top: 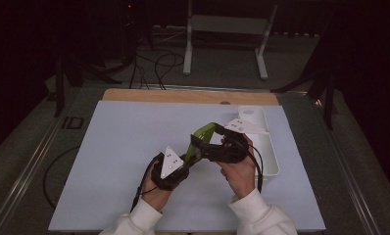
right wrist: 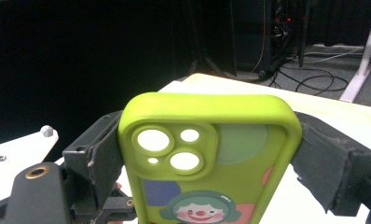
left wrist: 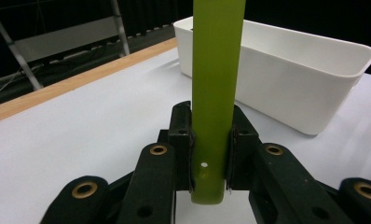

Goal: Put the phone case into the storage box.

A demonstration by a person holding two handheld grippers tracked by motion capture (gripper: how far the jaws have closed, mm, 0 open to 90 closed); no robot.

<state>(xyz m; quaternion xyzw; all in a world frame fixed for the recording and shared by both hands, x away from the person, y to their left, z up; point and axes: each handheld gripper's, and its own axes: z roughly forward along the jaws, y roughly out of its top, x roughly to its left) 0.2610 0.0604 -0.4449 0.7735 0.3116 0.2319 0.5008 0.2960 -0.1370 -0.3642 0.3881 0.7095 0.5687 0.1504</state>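
The green phone case [top: 203, 135] is held above the white table mat [top: 119, 161], just left of the white plastic bin [top: 267, 147], and touches neither. It runs slantwise between the two grippers, its upper end toward the bin.

In the right gripper view the case [right wrist: 207, 158] shows its back: a raised camera surround with three round cut-outs near the top left, coloured patches below, and a cartoon clown face at the bottom edge of the frame. In the left gripper view the case [left wrist: 216, 93] is seen edge-on as a narrow green strip rising from the jaws, with one small hole near its lower end.

The left gripper [left wrist: 210, 144] is clamped on the lower end of the case, both pads pressing its two faces. The left hand [top: 156, 188] holds this gripper below and left of the case.

The right gripper [right wrist: 211, 154] stands with its jaws wide across the breadth of the case near its camera end, a pad against each long edge; it grasps the case. The right hand [top: 239, 171] holds this gripper between the case and the bin.

The bin stands on the mat's right side; its inside cannot be judged from the left gripper view [left wrist: 305, 74]. Beyond the bin, a wooden table edge [top: 183, 95] borders the mat's far side.
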